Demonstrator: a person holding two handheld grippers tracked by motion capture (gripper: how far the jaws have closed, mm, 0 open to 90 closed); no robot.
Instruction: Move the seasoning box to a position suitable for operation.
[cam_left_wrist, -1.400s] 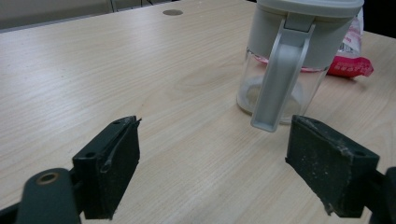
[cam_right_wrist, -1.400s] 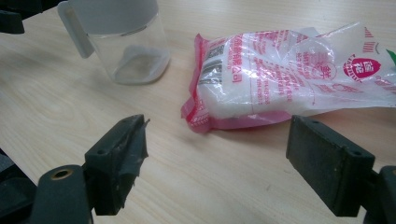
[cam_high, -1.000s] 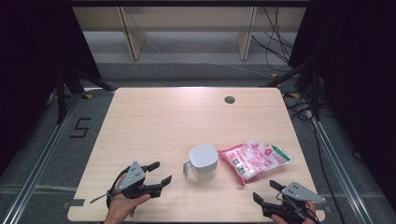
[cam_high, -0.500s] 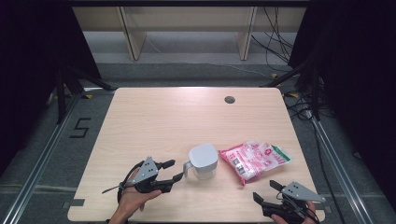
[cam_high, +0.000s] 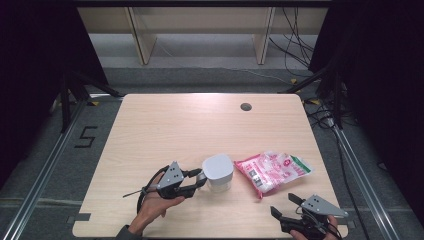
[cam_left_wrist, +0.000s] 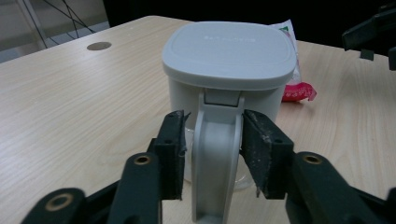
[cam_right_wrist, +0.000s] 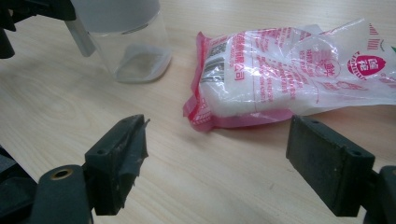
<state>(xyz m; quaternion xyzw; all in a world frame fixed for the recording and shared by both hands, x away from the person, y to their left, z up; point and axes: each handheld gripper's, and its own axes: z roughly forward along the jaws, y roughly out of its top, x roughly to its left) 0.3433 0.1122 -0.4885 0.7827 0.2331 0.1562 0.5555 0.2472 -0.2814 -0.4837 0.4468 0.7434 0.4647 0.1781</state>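
the table (cam_high: 165, 125) is the biggest thing here, pale wood w/ a small dark grommet hole (cam_high: 245, 106) far behind the jug. landmark = the jug (cam_high: 218, 172): white lidded container w/ clear base, standing upright near the front edge, handle (cam_left_wrist: 215, 154) turned toward the person's left so it can be taken side-on. just right of the jug lies a pink-and-clear bag (cam_high: 272, 170) of white stuff, flat, prob. the refill waiting its turn. left of the jug, the left gripper (cam_high: 196, 180) comes in level; its jaws have just been closing and now bracket the handle, one pad touching or nearly so, a sliver of gap by the other, so not a firm grip yet. right and in front of the jug, past the bag, the right gripper (cam_high: 285, 205) rests w/ jaws spread wide, nothing in them, aimed at the bag.
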